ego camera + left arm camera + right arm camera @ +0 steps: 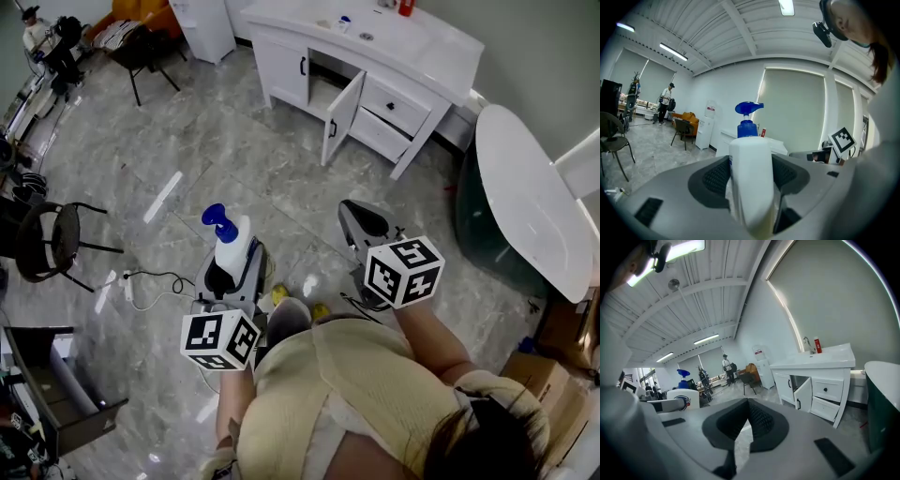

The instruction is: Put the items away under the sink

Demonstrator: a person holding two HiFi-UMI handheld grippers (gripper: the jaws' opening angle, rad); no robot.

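Over floor (187,141), left hand-held gripper (234,265) clamping upright spray bottle (230,246), right hand-held gripper (364,223) closed

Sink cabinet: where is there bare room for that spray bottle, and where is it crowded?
The compartment behind the open door looks bare, as far as shows. The countertop is free at its right end; elsewhere on it stand a red bottle and small items. The floor before the cabinet is bare.

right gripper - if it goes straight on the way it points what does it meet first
The way looks free: the shut, empty right gripper points over open grey marble floor, probably toward a far dark chair. The white sink cabinet with its open door sits right of that line.
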